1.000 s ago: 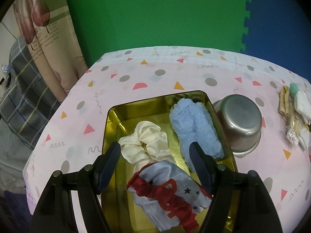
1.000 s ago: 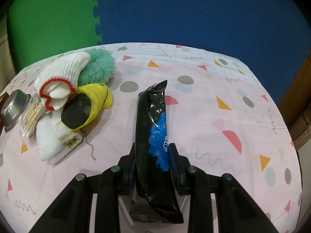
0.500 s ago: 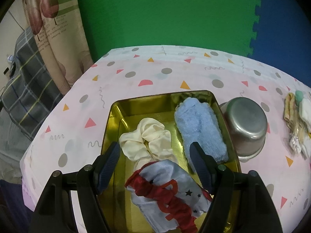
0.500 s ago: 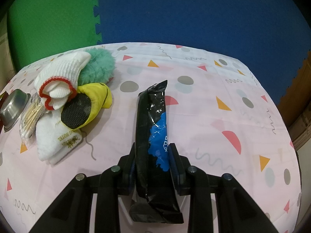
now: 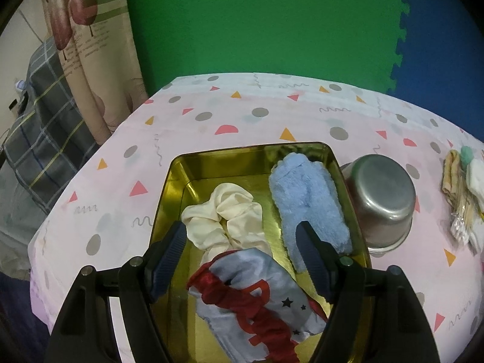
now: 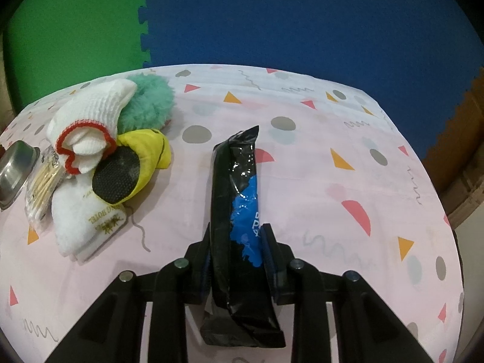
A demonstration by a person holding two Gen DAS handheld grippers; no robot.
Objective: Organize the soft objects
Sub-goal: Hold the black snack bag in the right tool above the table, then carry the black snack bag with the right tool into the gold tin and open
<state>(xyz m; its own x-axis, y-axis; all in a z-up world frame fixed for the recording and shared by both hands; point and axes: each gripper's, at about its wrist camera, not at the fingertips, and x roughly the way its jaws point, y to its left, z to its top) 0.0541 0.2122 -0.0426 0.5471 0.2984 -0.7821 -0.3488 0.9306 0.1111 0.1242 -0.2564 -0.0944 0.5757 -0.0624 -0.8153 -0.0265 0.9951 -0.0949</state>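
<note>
The left gripper (image 5: 242, 242), its jaws just opening wider, is hovering over a rectangular gold metal tin (image 5: 193, 166). Inside are lying a cream satin scrunchie (image 5: 227, 217), a fluffy light-blue cloth (image 5: 305, 199) at two o'clock, and a red-trimmed pale-blue garment (image 5: 260, 299) at six.

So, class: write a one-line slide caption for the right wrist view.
Right claw shut on a black and blue packet, soft things piled on the spotted tablecloth beside it.

Soft, even indoor light, sharp centres, fisheye-bent edges (corners vignetted black), faint shadows.

Scrunchie (image 5: 225, 220), blue towel (image 5: 305, 202), cloth (image 5: 260, 290) in gold tin (image 5: 193, 163)
</note>
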